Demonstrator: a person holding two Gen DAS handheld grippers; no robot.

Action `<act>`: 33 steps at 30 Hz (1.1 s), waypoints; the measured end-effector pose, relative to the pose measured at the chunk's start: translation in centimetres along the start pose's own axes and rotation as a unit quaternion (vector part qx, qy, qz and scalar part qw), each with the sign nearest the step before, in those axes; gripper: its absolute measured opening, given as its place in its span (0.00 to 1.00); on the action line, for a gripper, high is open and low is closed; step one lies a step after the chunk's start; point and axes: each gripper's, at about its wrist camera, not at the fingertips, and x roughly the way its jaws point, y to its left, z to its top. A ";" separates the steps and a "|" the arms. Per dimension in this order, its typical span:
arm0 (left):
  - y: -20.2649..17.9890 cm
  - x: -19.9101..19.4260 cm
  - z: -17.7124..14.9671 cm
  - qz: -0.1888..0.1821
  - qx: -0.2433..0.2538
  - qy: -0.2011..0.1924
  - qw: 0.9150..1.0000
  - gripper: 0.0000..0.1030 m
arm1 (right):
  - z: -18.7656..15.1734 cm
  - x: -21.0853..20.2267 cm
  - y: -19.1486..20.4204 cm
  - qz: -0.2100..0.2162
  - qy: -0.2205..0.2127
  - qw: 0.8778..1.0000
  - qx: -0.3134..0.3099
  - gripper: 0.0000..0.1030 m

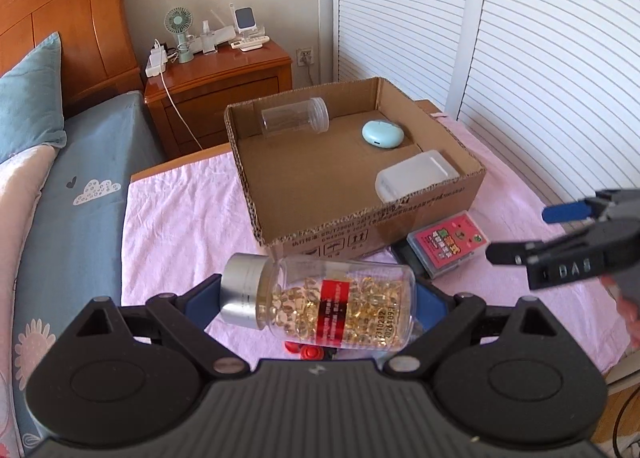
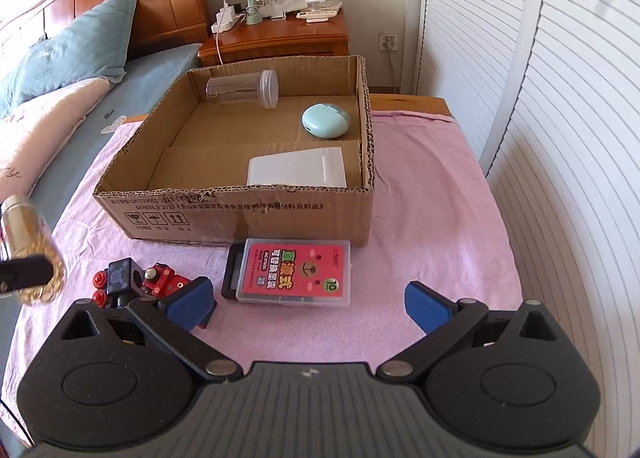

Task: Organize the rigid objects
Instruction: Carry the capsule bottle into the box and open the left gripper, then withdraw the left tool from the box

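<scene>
Capsule bottle (image 1: pixel 340 304), silver cap, red label, printed "2310232", lies sideways above the pink-clothed table (image 2: pixel 420 194), pinched in left gripper (image 1: pixel 320 306) jaws. Right gripper (image 2: pixel 308 300) jaws spread near pink card case (image 2: pixel 296 270) marked "10"; other print likely Chinese, illegible. Cardboard box (image 2: pixel 240 214) stands beyond.

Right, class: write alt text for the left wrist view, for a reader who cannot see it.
The left gripper holds a clear capsule bottle sideways above a pink cloth. Beyond it, an open cardboard box contains an empty clear jar, a mint case and a white container. The right gripper enters from the right.
</scene>
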 end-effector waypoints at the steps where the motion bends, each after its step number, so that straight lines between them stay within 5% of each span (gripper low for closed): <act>1: -0.1 0.2 0.7 0.002 0.002 0.000 1.000 0.92 | -0.4 -0.2 0.0 0.000 -0.002 1.000 0.001 1.00; 11: -1.3 5.2 8.2 0.006 0.005 0.008 1.000 0.92 | -1.8 -1.1 -0.7 0.002 -0.010 1.000 0.001 1.00; 23: 0.3 14.7 13.0 0.042 -0.033 0.046 0.998 0.93 | -1.5 0.0 -2.8 0.004 -0.005 1.000 0.022 1.00; 33: 1.0 12.6 12.4 0.037 -0.050 0.032 0.998 0.93 | -1.5 0.5 -2.8 0.009 0.002 1.000 0.022 1.00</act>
